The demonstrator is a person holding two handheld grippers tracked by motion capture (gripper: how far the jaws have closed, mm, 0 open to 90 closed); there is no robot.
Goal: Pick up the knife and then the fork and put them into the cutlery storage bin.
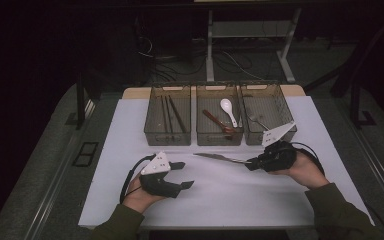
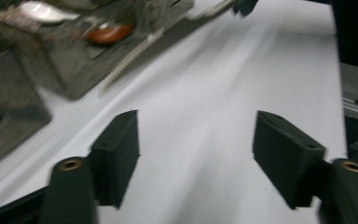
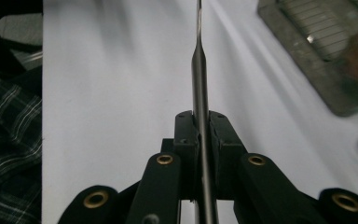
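The bench [image 1: 130, 200] under its white sheet lies below both of my tools, and beyond them stand three mesh baskets in a row. The left basket [image 1: 152, 131] holds chopsticks [image 1: 172, 116], the middle basket [image 1: 200, 135] holds a white spoon [image 1: 228, 111] and a reddish-brown one [image 1: 219, 123], and the right basket [image 1: 286, 102], just past my right hand, holds what looks like a fork [image 1: 256, 120] (too dim to be sure).

My right hand-held gripper [image 1: 252, 162] is pinching a table knife [image 1: 219, 158] by its handle, jaws pressed tight on the metal in the right gripper view [image 3: 200, 135]. The blade sticks out level from the tips toward my left hand, above the sheet and short of the baskets.

My left hand-held gripper [image 1: 182, 175] sits near the front of the bench, well apart from the knife, its jaws spread with nothing but white sheet between them in the left gripper view [image 2: 196, 154].

I judge the step in hand to be carrying the knife to a basket. The right basket, with the other metal piece, seems the likely home. The next move calls for lifting the blade tip clear of the basket rim, lining the knife along the basket's length, lowering it inside and only then parting the jaws.
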